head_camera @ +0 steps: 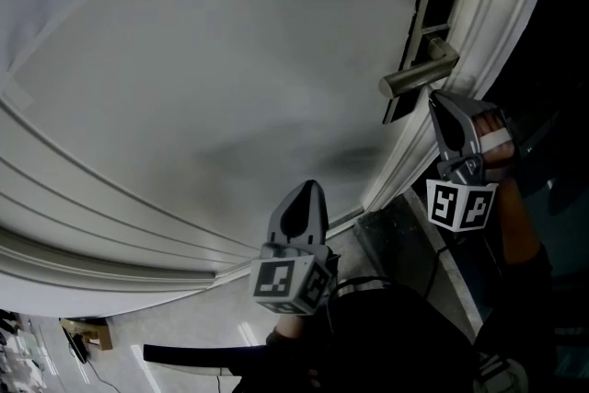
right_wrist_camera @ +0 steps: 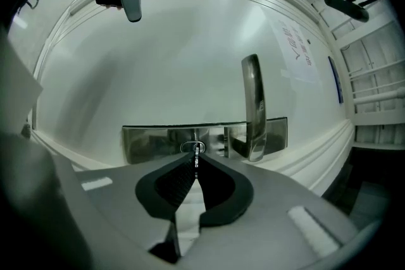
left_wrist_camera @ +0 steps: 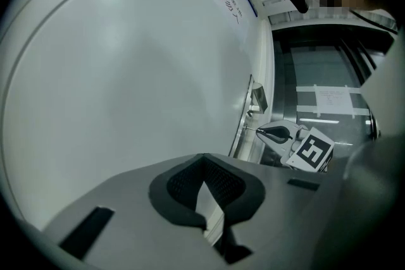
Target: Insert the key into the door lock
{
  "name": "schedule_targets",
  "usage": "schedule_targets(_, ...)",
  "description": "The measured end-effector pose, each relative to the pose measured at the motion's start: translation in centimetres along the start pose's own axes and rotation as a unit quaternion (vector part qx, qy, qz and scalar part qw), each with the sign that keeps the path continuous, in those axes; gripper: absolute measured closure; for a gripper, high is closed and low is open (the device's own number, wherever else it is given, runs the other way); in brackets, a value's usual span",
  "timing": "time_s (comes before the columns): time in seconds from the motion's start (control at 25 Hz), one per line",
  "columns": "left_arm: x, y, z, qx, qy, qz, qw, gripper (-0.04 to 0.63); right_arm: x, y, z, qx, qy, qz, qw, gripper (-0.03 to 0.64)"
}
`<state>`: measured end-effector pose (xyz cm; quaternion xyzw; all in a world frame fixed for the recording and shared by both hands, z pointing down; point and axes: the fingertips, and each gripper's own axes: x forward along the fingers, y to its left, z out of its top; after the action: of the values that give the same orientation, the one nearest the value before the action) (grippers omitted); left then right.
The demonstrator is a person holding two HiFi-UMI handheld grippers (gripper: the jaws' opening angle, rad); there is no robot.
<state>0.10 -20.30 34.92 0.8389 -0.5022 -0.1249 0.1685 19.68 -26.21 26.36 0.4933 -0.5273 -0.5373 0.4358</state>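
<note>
The door (head_camera: pixel 230 60) is smooth and white, with a soft, dull painted look. The lock plate (right_wrist_camera: pixel 152 142) on it is shiny metal, almost like a mirror. The handle (right_wrist_camera: pixel 253 104) is shiny silver metal too. The key (right_wrist_camera: pixel 197 162) is thin, bright metal. The right claw (right_wrist_camera: pixel 195 166) and the left claw (left_wrist_camera: pixel 204 161) have smooth, dull grey plastic shells. Their pads (right_wrist_camera: pixel 176 181) look like black rubber, rough with tiny bumps.

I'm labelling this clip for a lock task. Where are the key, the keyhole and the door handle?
key (right_wrist_camera: pixel 196 160): right gripper view, on its thin metal blade.
keyhole (right_wrist_camera: pixel 193 147): right gripper view, on the oval cylinder face in the lock plate.
door handle (right_wrist_camera: pixel 253 104): right gripper view, on the middle of the lever.
</note>
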Motion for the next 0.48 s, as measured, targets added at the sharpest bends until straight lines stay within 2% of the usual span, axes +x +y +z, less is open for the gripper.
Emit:
schedule_targets(0.28,0.12,-0.59,-0.03,0.0,-0.004,-0.01,0.9999,0.595,0.26,-0.04,0.07,-0.004,0.006,0.011,1.0,0.604)
schedule_targets(0.48,0.16,-0.33,-0.78,0.0,0.013,-0.004,0.9999,0.595,0.32,-0.07,0.09,-0.009,0.006,0.013,1.0,0.604)
